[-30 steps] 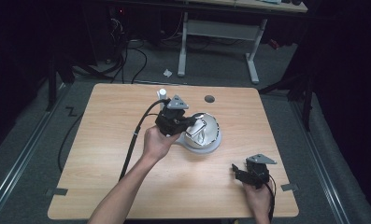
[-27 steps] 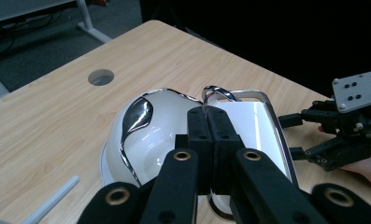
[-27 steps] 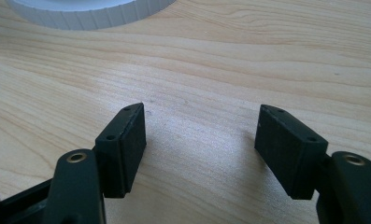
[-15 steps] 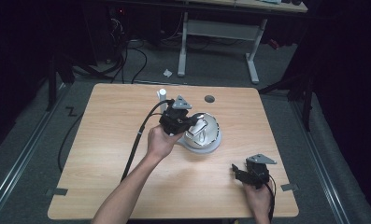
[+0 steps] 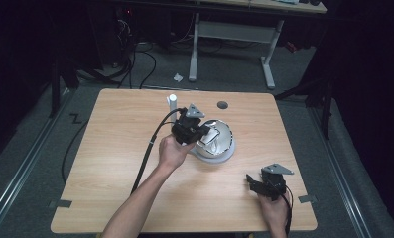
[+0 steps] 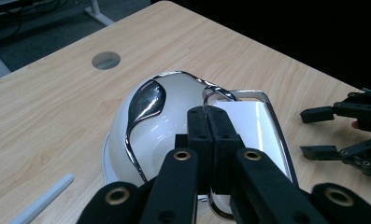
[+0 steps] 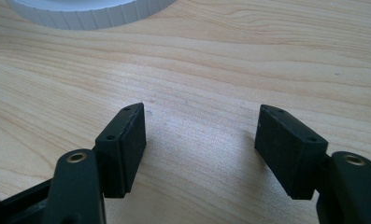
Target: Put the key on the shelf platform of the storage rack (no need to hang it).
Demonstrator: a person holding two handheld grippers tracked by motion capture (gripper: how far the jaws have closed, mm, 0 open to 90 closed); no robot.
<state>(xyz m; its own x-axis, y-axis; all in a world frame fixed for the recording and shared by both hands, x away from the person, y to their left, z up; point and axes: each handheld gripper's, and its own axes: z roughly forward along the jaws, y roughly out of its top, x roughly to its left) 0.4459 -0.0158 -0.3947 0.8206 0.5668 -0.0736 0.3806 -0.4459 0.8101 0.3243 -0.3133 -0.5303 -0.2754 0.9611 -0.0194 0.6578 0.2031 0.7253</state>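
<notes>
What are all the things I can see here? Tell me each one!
White and chrome domed appliance: 1, middle of the table.
White tube: 1, upright behind the appliance.
Wooden table: 1, light brown, with a round hole near its far edge.
Desk frame: 1, grey legs, on the floor beyond.
Left gripper: 1, black, shut on the appliance's chrome handle.
Right gripper: 1, black, open, near the table's right front corner.

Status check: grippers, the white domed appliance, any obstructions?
Left gripper shut on chrome handle of white domed appliance. Right gripper open, resting on wooden table. White tube stands behind, apart.
</notes>
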